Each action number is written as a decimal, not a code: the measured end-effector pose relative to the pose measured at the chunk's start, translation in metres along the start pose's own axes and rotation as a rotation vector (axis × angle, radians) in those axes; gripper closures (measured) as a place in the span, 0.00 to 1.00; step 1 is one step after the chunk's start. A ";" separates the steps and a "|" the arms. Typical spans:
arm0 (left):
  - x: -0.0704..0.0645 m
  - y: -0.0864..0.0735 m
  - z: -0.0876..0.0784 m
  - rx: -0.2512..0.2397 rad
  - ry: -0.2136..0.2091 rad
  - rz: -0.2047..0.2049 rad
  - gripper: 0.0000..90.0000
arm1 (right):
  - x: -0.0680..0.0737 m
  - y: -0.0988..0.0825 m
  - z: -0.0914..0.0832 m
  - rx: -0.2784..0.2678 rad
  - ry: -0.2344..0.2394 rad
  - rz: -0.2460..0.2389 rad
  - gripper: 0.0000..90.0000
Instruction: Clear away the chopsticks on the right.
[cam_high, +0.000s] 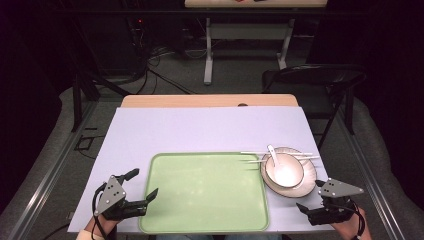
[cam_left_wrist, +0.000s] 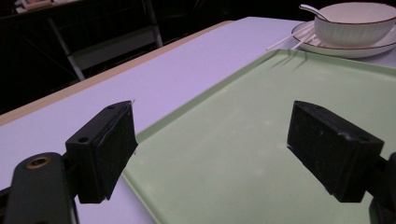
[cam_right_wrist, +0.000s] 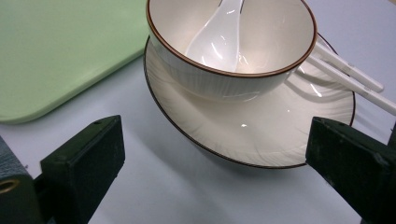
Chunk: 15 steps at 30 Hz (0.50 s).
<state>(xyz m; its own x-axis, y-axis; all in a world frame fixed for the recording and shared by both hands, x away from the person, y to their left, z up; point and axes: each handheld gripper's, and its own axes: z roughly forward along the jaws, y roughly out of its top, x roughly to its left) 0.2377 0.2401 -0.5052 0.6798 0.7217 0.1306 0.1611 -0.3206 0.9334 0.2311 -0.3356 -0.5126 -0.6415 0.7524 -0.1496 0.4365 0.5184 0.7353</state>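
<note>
Black-jawed left gripper (cam_high: 142, 187) – spread wide, holding nothing – straddles the green tray's (cam_high: 200, 220) nine-o'clock edge; right gripper (cam_high: 309, 196), equally agape and empty, faces the bowl (cam_high: 284, 170) at its eleven o'clock.

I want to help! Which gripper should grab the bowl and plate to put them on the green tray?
The right gripper, probably. Its open fingers face the plate and bowl close by. The left gripper sits open at the tray's far-side edge.
</note>
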 end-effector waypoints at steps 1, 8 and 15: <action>0.000 0.000 0.000 0.002 -0.003 0.002 0.17 | 0.000 0.000 0.000 0.003 -0.003 -0.002 0.04; 0.000 0.000 0.000 0.001 0.001 -0.001 0.17 | 0.001 0.002 -0.007 -0.065 -0.037 -0.020 0.03; 0.000 0.000 -0.001 -0.007 0.018 -0.009 0.17 | 0.007 0.010 -0.010 -0.101 -0.054 -0.037 0.03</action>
<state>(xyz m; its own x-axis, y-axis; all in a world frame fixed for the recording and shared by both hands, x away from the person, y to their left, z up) 0.2367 0.2408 -0.5046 0.6651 0.7356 0.1286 0.1617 -0.3100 0.9369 0.2247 -0.3292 -0.5004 -0.6201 0.7555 -0.2114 0.3452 0.5048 0.7912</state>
